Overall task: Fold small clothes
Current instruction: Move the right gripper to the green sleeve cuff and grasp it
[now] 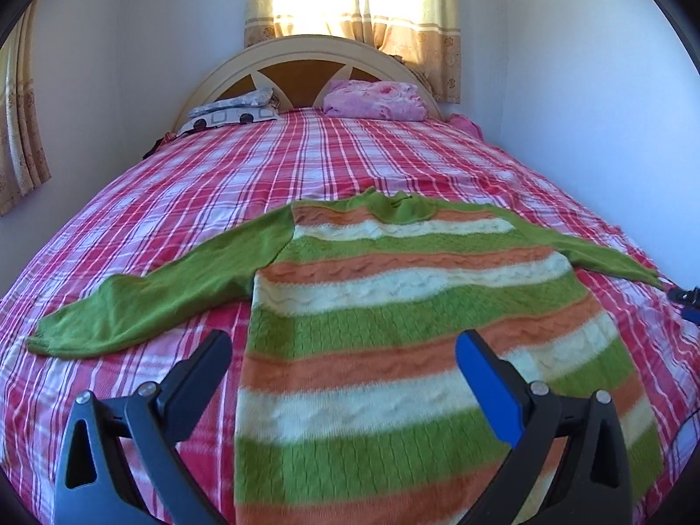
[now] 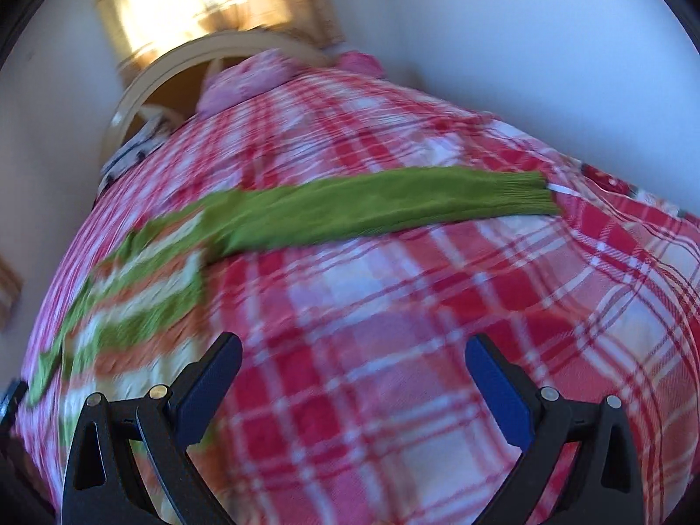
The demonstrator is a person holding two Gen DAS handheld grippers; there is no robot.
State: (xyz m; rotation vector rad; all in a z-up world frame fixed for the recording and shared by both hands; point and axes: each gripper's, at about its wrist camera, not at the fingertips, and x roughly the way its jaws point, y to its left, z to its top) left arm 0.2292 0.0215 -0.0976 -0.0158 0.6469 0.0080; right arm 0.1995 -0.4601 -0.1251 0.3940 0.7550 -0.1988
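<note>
The striped sweater (image 1: 393, 306) lies flat, sleeves spread, across the middle of the bed (image 1: 153, 201) — nothing folded yet. Both the left tool (image 1: 343, 350) and right tool (image 2: 353, 352) hover released, empty. Likely best: pinch the right sleeve (image 2: 372, 208) near its cuff — fold it squarely inward.

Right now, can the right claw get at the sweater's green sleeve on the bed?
Probably yes. The right claw is open and empty, and only bare plaid bedspread lies between it and the sleeve.
</note>
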